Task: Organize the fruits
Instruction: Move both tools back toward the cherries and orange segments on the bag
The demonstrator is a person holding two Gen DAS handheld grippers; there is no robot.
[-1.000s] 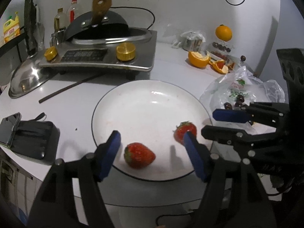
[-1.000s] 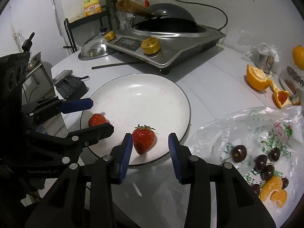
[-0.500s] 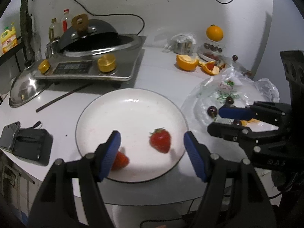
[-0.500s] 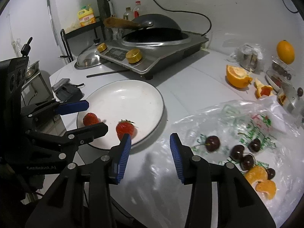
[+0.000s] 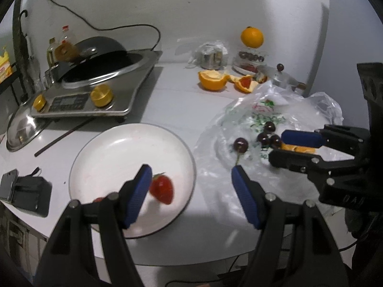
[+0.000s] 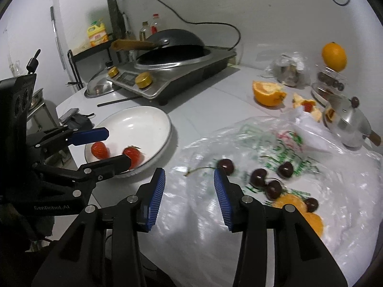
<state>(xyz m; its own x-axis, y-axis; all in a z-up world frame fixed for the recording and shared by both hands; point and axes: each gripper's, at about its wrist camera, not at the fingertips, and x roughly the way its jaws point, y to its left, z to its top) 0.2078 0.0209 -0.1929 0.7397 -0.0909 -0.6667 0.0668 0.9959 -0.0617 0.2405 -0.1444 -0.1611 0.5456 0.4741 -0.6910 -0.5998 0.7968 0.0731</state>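
Now both hand-held grippers, left [image 5: 191,183] and right [image 6: 189,183], gape empty; cherries [image 6: 259,177] blurred.

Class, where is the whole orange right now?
In both wrist views the whole orange sits at the far right by the wall, perched on a clear container, behind the cut orange half.

Each fisheye view looks forward and steeply down along its own gripper's blue-padded fingers, close above the white bench [image 5: 167,100]. The left wrist view faces the round white plate [image 5: 115,148]; the right wrist view faces the crinkled clear plastic bag [image 6: 323,167]. Both share plate, bag and the steel induction cooker [image 6: 182,71] behind.
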